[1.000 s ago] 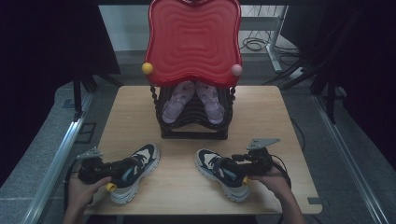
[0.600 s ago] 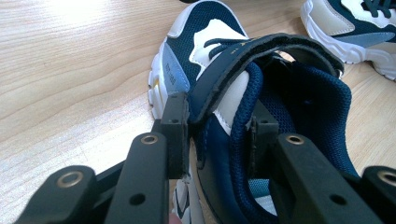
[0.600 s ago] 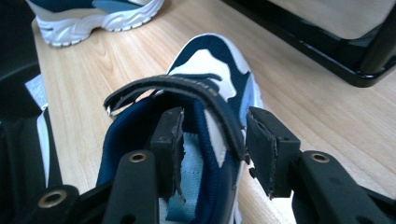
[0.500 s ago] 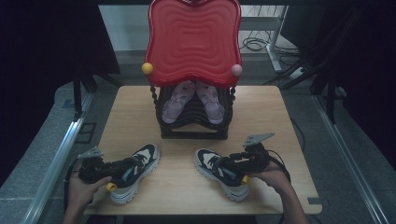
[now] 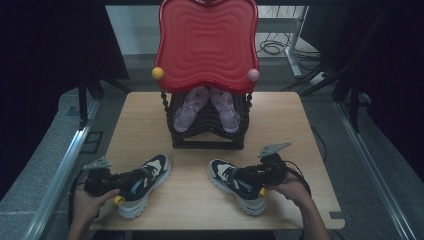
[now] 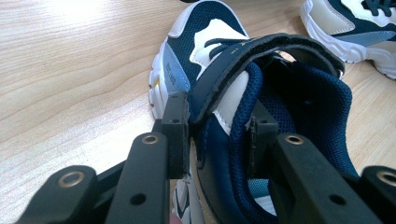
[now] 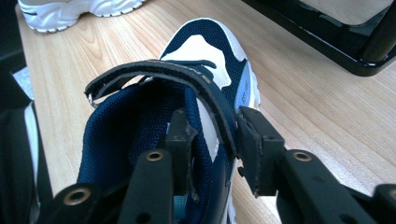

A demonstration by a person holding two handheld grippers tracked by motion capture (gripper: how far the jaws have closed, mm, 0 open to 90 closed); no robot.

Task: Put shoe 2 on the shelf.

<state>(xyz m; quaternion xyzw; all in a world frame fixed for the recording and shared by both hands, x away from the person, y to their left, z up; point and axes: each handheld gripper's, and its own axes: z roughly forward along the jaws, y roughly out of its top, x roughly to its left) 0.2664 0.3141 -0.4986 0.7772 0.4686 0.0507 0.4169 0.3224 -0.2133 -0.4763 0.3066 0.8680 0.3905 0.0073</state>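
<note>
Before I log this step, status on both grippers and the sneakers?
Left gripper clamped on left sneaker's collar. Right gripper just closing on right sneaker's collar wall. Shoe rack ahead holds lilac sandals; path clear.

Rack (image 5: 207, 142) hides sandals' (image 5: 187, 112) heels (partly).

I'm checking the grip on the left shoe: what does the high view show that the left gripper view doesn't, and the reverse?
High view: a red wavy panel over a black rack holding purple sandals. Left gripper view: the left gripper, jaws shut on the side wall of the left sneaker, one pad inside, one outside under the strap. Both: the left sneaker and right sneaker on the wooden table.
</note>
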